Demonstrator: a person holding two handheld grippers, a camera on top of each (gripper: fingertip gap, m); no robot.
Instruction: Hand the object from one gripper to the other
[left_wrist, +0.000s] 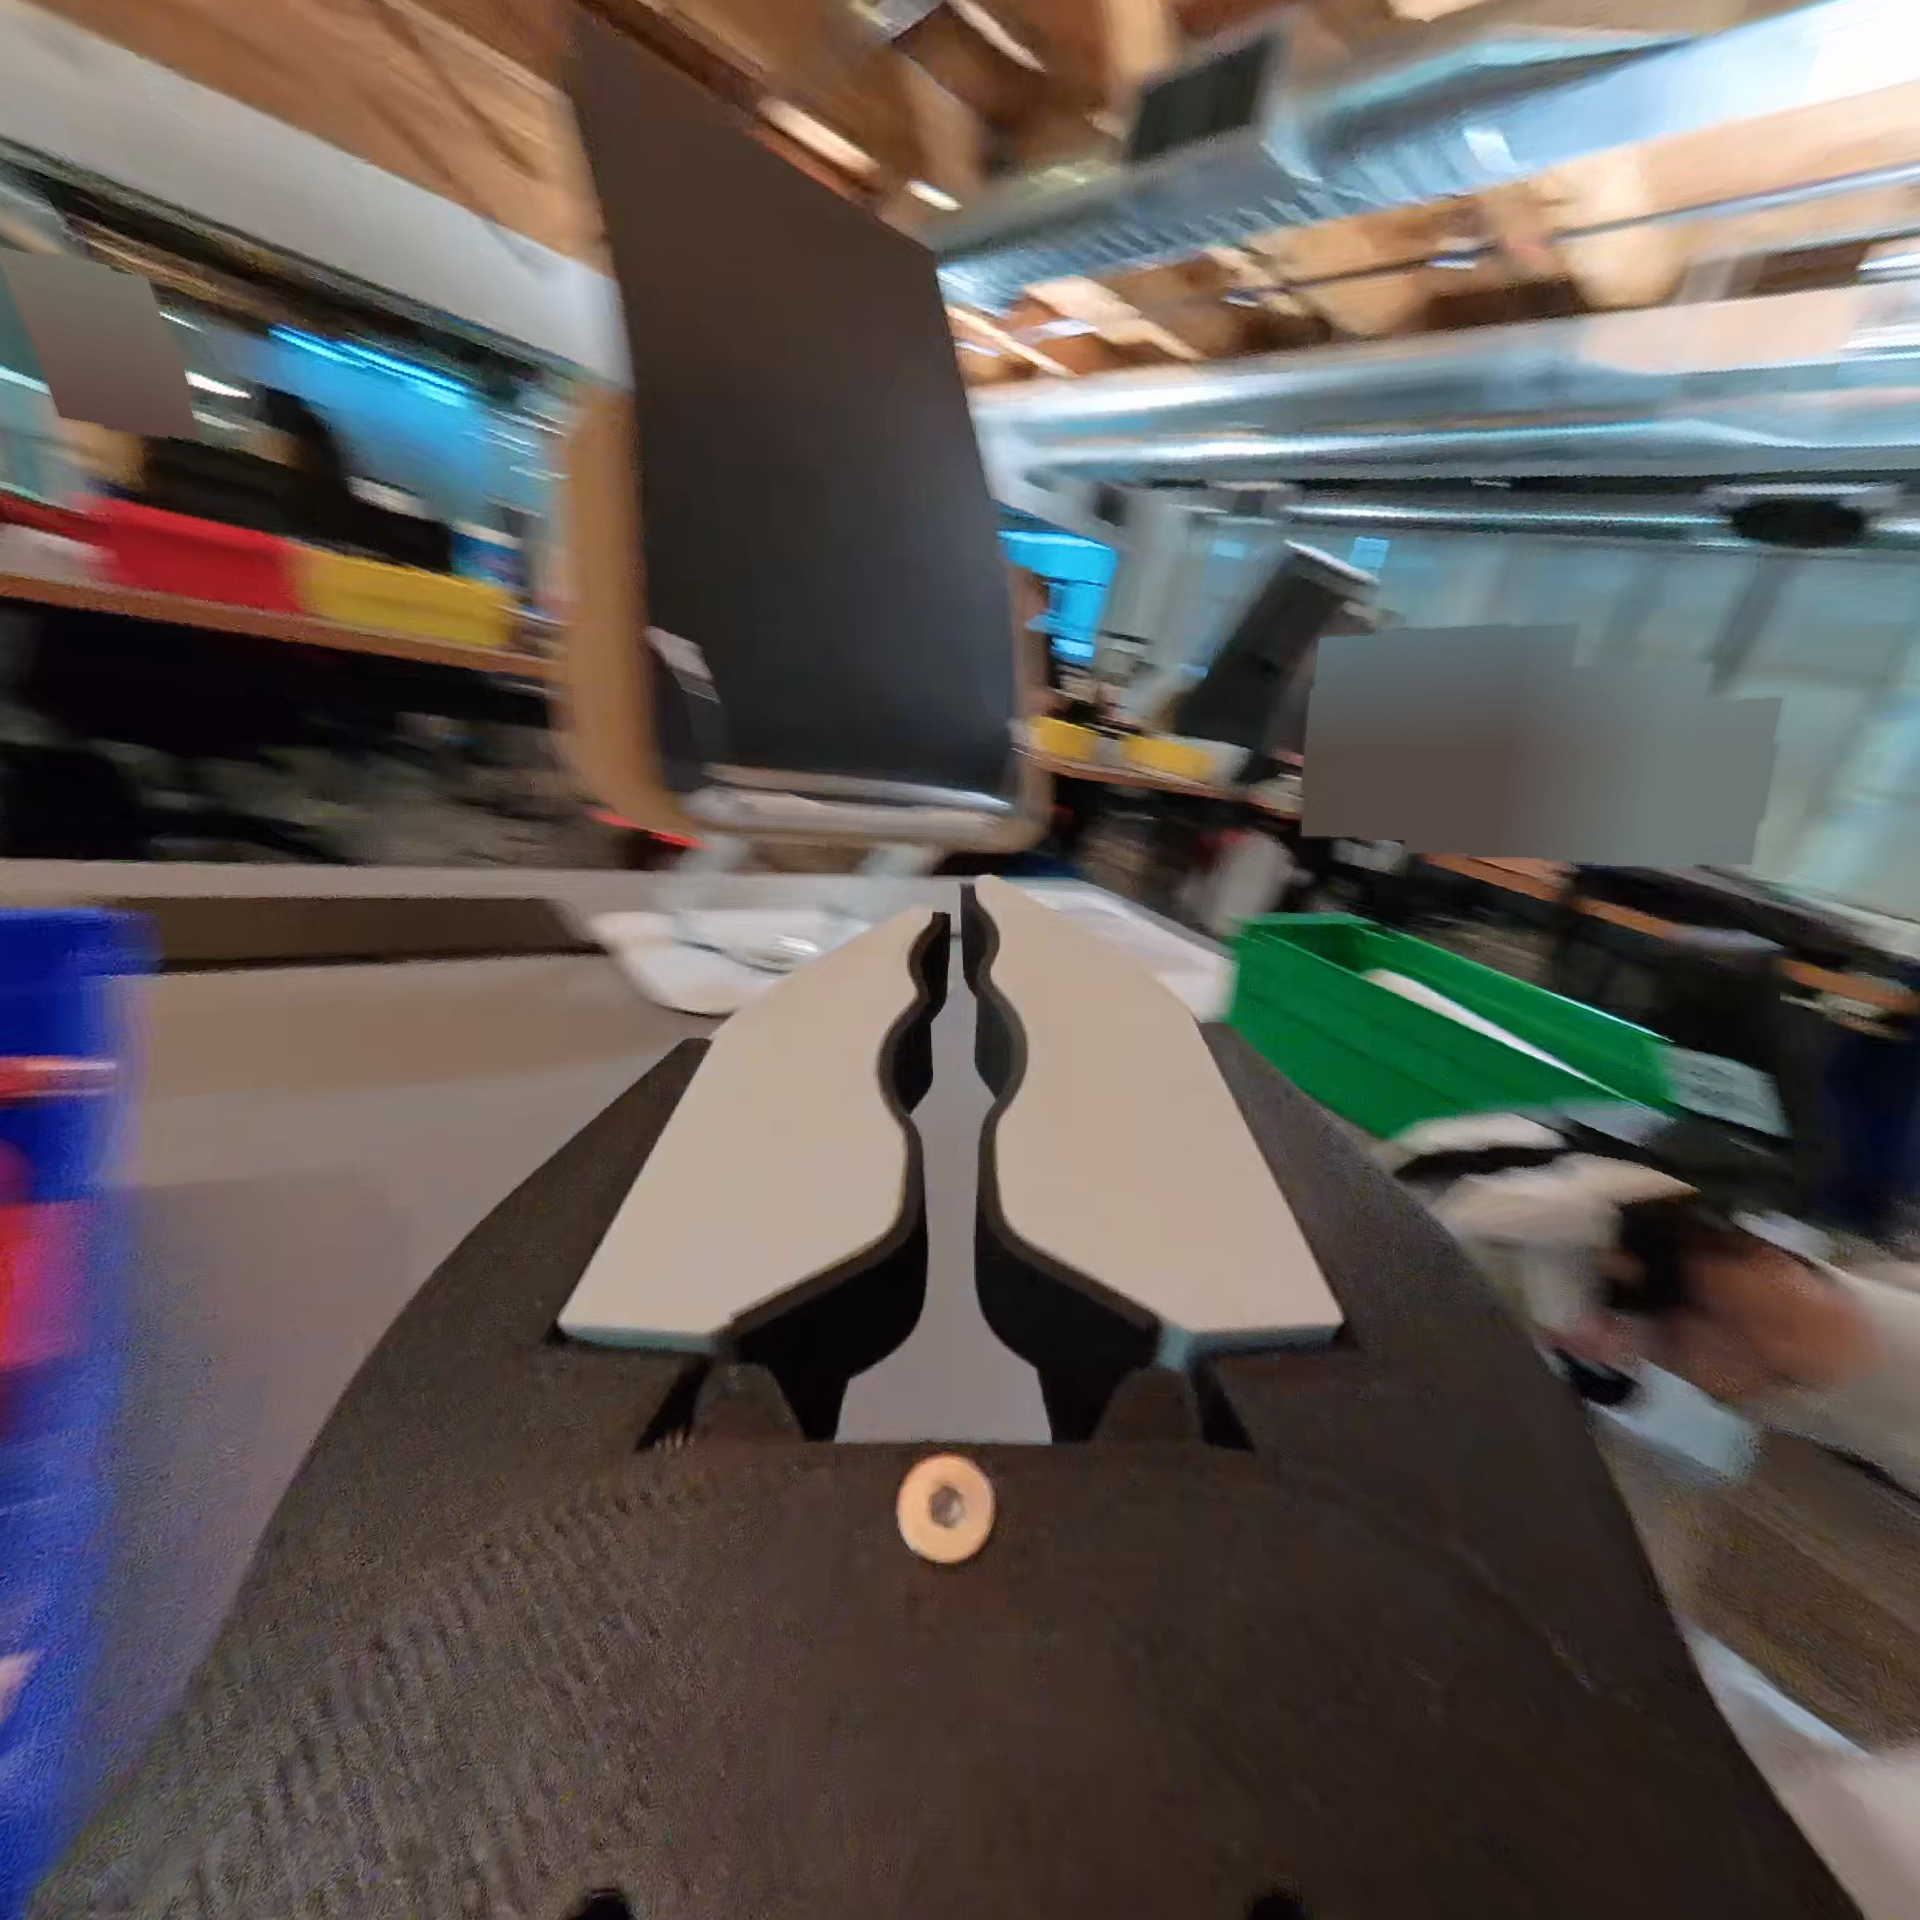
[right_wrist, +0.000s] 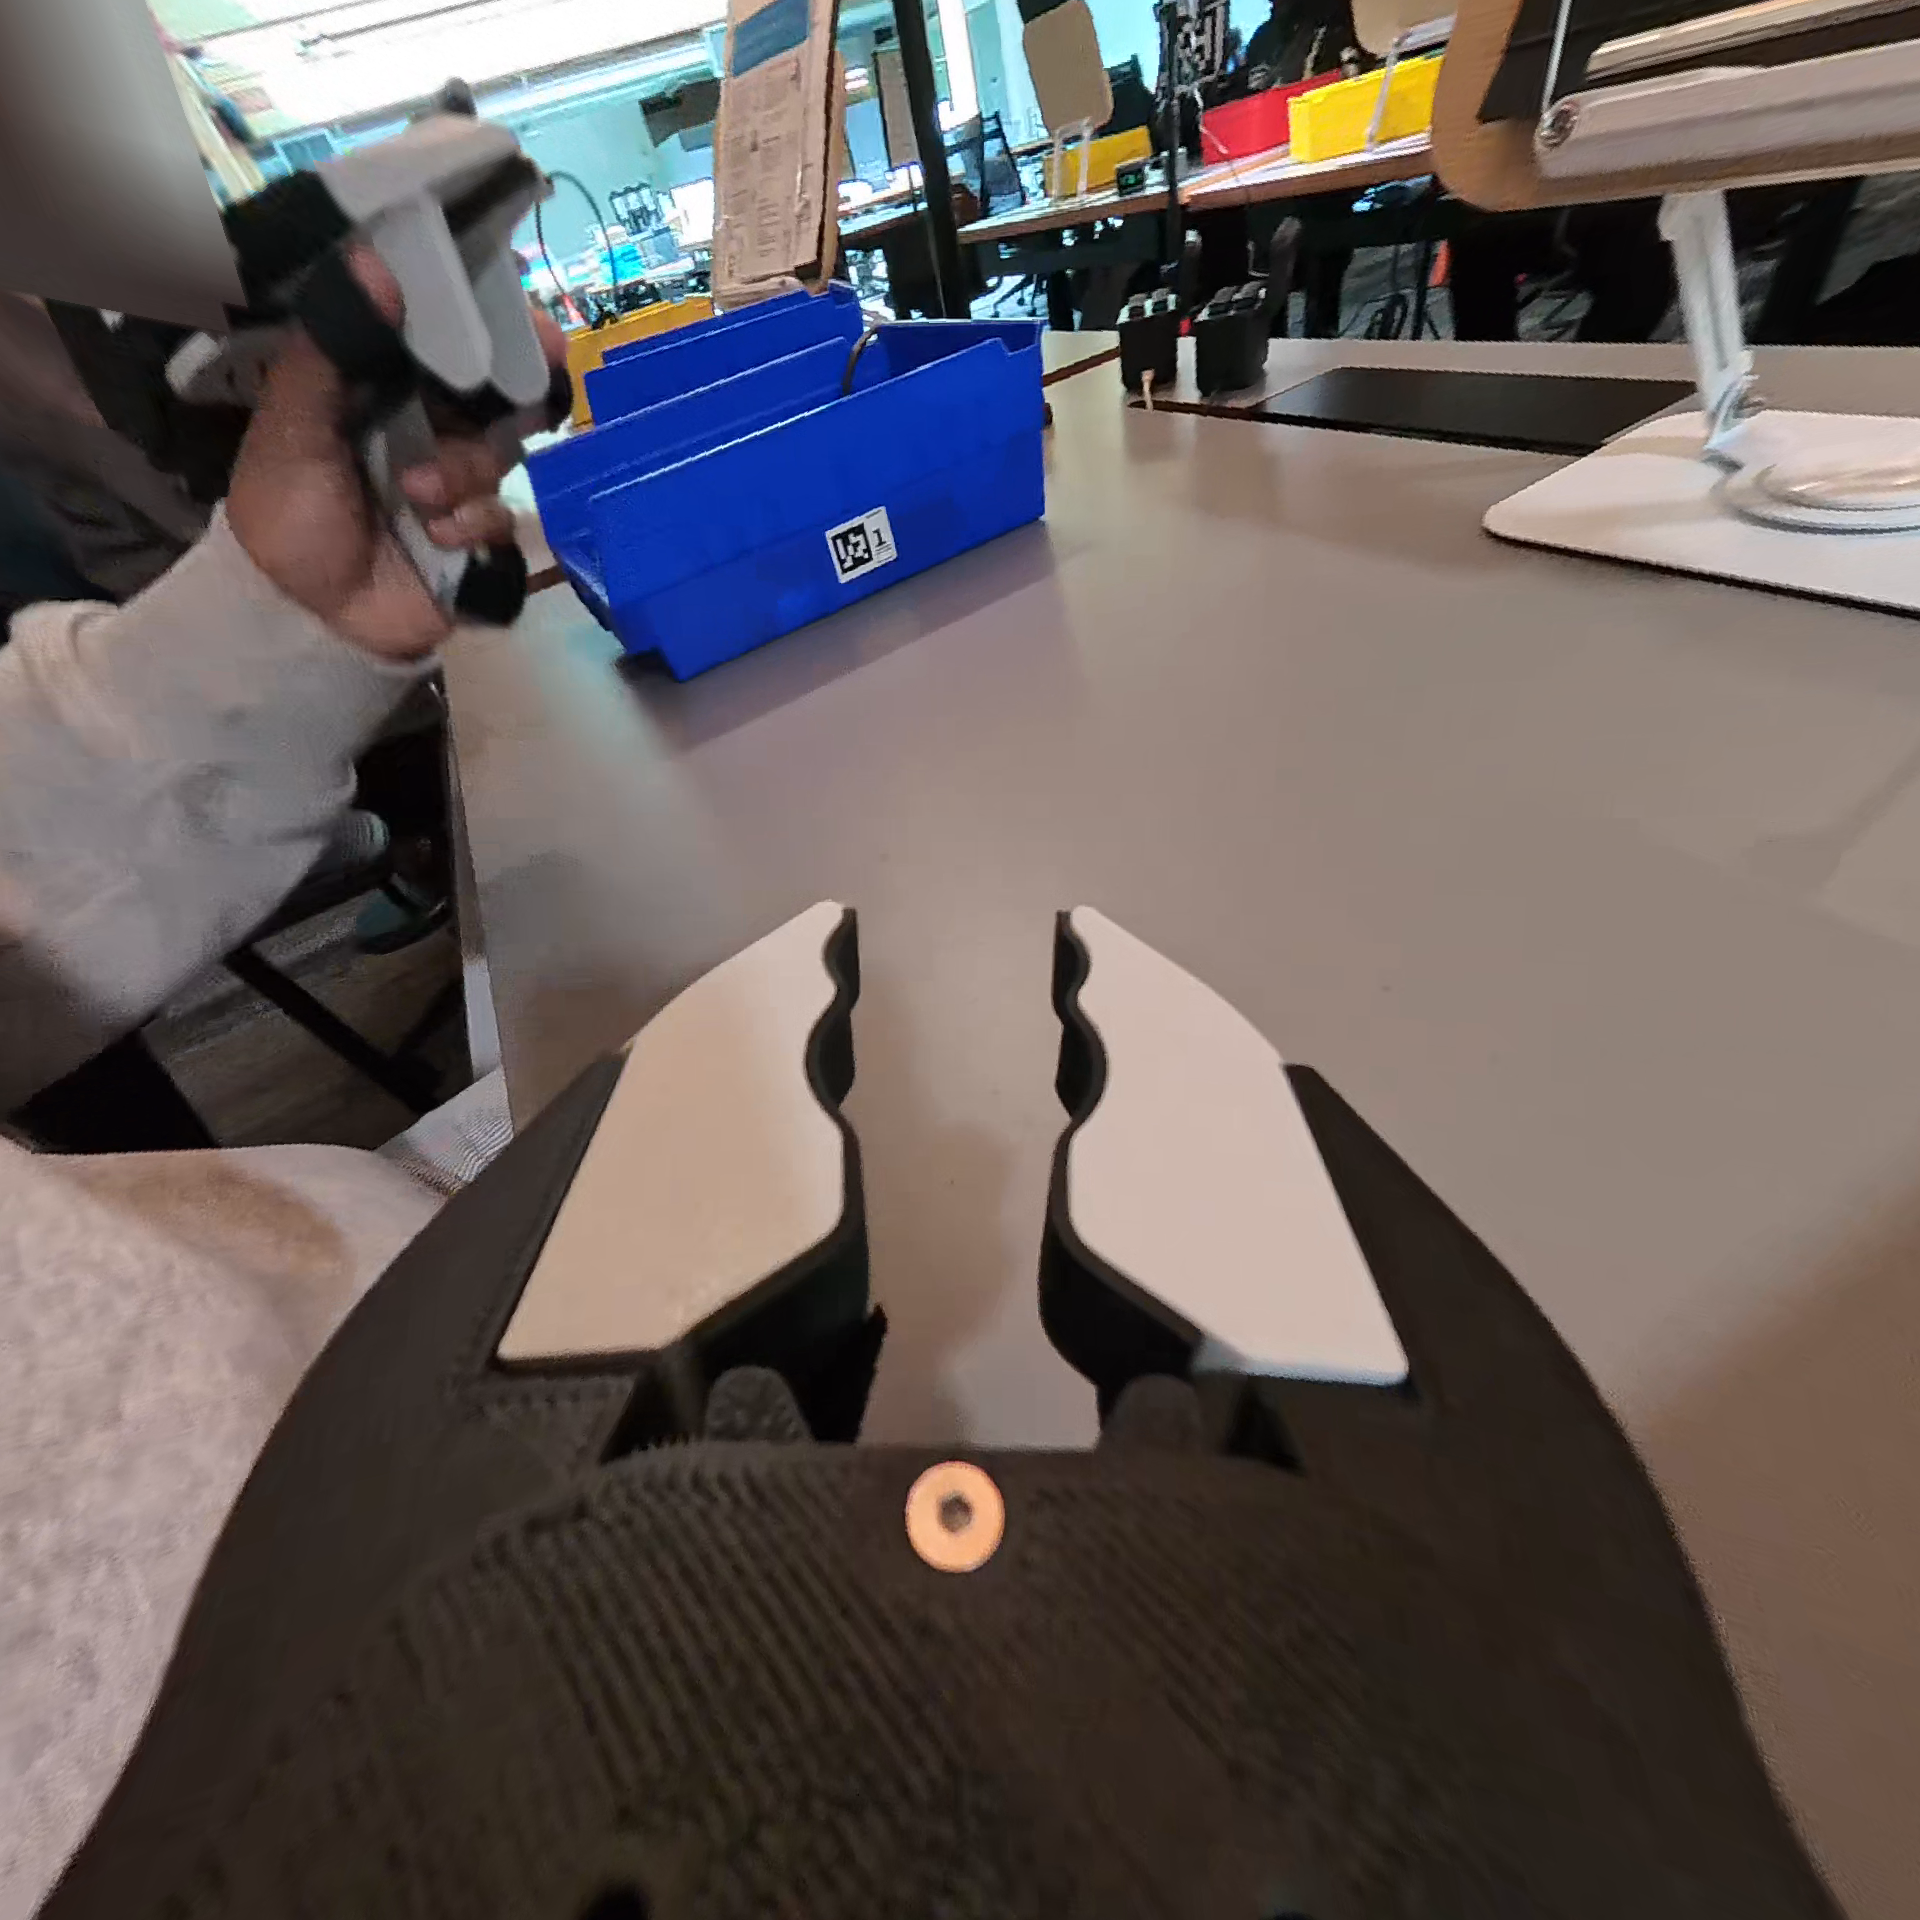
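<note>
Risk now: left claw (left_wrist: 956, 920) pinched together on nothing, right claw (right_wrist: 956, 920) spread, blue bin (right_wrist: 810, 499) at 11 o'clock; blur may misalign handover.

The bin (right_wrist: 821, 499) stands on the table (right_wrist: 1299, 790), toward its left edge. The stand base (right_wrist: 1704, 520) rests on the table well to the right of the bin, and a flat mat (right_wrist: 1455, 407) lies on the table behind and to the right of the bin. Two small holders (right_wrist: 1195, 338) stand just behind the bin's right end.

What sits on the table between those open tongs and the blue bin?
Nothing: in the right wrist view, only bare grey table runs from the open right tongs to the blue bin.
</note>
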